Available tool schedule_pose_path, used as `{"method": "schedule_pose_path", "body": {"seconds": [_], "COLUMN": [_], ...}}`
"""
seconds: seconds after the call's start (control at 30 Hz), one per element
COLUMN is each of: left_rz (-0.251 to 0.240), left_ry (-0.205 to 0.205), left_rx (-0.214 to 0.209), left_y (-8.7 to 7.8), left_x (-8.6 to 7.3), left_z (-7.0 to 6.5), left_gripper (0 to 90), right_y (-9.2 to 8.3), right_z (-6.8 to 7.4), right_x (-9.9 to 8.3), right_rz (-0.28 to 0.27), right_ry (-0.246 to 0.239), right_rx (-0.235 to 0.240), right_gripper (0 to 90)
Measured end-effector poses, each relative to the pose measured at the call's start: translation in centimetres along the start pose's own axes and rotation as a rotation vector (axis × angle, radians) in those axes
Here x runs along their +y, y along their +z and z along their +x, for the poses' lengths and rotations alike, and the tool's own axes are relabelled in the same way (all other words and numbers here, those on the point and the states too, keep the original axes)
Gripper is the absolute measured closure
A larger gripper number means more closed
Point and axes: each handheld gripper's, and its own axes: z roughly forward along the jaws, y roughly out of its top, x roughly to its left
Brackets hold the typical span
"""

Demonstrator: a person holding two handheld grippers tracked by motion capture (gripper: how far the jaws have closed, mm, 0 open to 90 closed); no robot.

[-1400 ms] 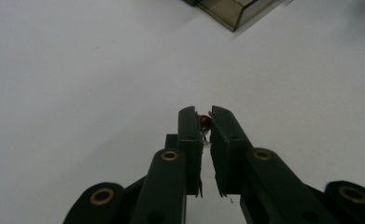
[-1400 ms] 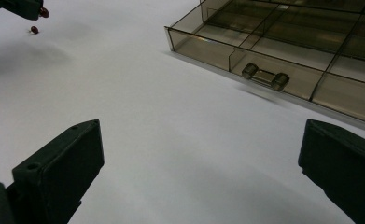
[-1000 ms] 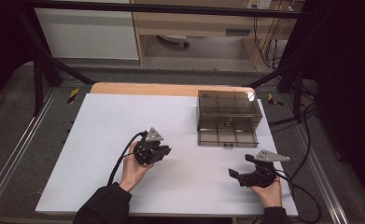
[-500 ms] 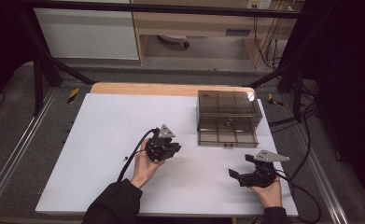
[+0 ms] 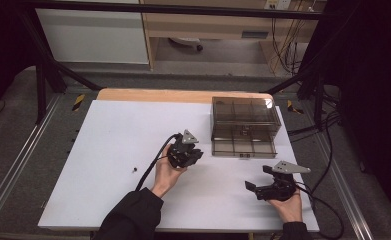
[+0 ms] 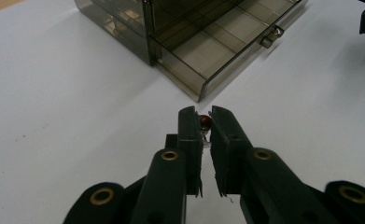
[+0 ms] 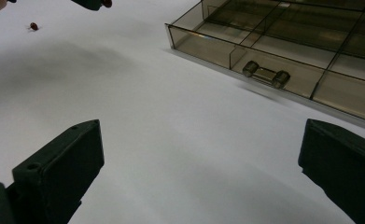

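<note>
The left gripper (image 6: 206, 122) sits at the bottom middle of its own view. Its jaws are squeezed tight on a tiny red bead (image 6: 205, 121), which peeks out right at the tips. The bead is very small and only the tips hold it, so I think it could slip and roll away on the smooth white table (image 5: 108, 130) if the hand shakes or tips.

In the high view, the right gripper (image 5: 264, 179) rests at the lower right with its jaws wide apart and nothing between them.

Farther up is the clear box (image 5: 243, 120), at the upper right of the table. Its drawer (image 6: 217, 46) is pulled out, with little rooms inside. The low front wall of the drawer stands in the way, so the bead could bump it if it comes in too low.

Another small red bead (image 7: 33, 26) lies alone on the table, upper left in the right gripper view.
</note>
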Motion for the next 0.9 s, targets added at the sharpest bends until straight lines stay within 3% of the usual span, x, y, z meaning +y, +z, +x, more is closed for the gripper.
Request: {"method": "schedule_pose_path", "body": {"seconds": [0.2, 0.43, 0.9], "left_rz": [-0.001, -0.007, 0.009], "left_ry": [0.01, -0.006, 0.004], "left_rx": [-0.002, -0.006, 0.005], "left_y": [0.9, 2.0, 4.2], "left_x": [1.3, 2.2, 3.6], "left_z": [-0.5, -0.7, -1.2], "left_gripper": [82.4, 82.4, 82.4], "right_y": [0.0, 0.0, 0.0], "right_z": [0.0, 0.0, 0.0], "right_x": [0.0, 0.0, 0.0], "right_rz": [-0.001, -0.001, 0.004], "right_ry": [0.001, -0.001, -0.003], "right_rx": [0.002, 0.001, -0.002], "right_gripper": [0.7, 0.7, 0.7]}}
